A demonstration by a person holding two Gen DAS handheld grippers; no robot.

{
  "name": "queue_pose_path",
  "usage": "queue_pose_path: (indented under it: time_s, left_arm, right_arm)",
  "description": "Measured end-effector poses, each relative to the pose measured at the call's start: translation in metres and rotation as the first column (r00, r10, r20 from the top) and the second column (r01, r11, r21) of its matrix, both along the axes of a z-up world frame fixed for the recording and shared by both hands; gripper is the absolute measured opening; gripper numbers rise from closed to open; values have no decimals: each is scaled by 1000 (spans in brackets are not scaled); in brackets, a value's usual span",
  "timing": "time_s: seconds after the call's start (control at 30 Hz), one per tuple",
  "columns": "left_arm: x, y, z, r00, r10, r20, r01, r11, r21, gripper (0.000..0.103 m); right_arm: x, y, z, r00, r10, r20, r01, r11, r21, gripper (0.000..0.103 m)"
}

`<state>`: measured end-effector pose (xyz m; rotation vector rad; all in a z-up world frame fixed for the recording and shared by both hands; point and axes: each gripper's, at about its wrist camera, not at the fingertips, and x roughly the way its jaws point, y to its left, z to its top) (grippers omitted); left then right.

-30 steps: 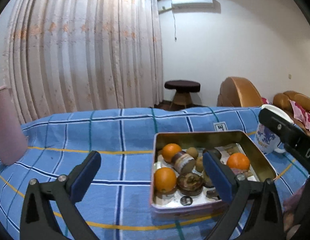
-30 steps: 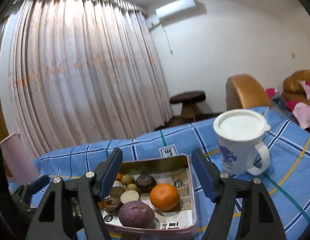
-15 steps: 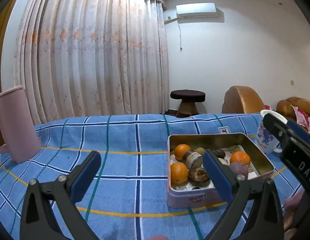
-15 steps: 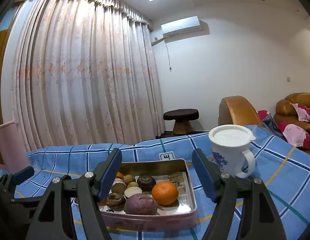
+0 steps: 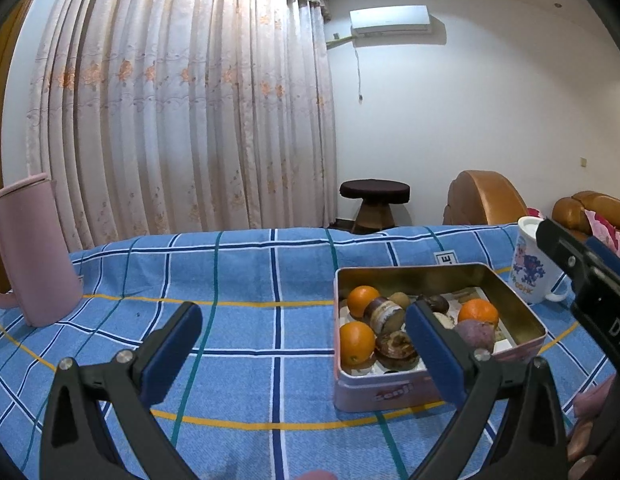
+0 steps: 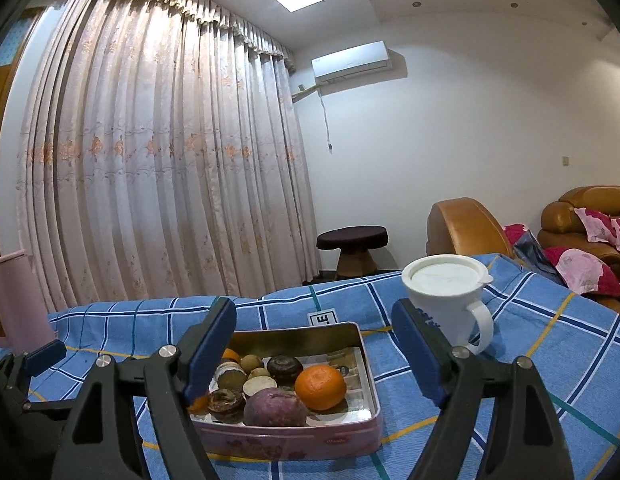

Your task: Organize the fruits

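1. From my left wrist camera I see the whole pink lidded jug (image 5: 32, 256) at the left edge of the frame; the right wrist camera catches only a sliver of it at far left.
2. The right view gives me the white lidded mug (image 6: 449, 300) in full, right of centre, just beside the tin's far corner. In the left view the right tool's black body covers part of it.
3. The fruits lie in one pink rectangular metal tin (image 5: 437, 344) on the blue checked cloth (image 5: 230, 280), lower right of the left view, lower centre of the right.
4. Counted in the left view: three round oranges – (image 5: 362, 300), (image 5: 357, 342), (image 5: 477, 314). The right view shows one whole and two peeking behind its left finger.
5. One purple rounded fruit (image 6: 274, 407); several brown ones, too crowded to count.
6. My left gripper (image 5: 302, 348) stands wide, nothing between the pads.
7. My right gripper (image 6: 313, 354) has just been opening and stands wide – nothing gripped, the tin beyond its fingers.
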<state>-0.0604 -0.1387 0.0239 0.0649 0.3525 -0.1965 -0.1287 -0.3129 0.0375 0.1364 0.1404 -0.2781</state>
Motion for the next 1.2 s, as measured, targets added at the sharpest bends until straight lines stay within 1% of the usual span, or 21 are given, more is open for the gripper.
queue_pose_path:
  time_s: [0.97,1.2]
  left_arm:
    - [0,1,1,1000,10,-9,-10,1000,8,103]
    - [3,2,-2,999,-7,-34,7,1000,2,103]
  right_arm:
    - [1,0,1,1000,4,-11,-4,1000,-12,82]
    - [3,0,1,1000,8,-15,-8,1000,-16,82]
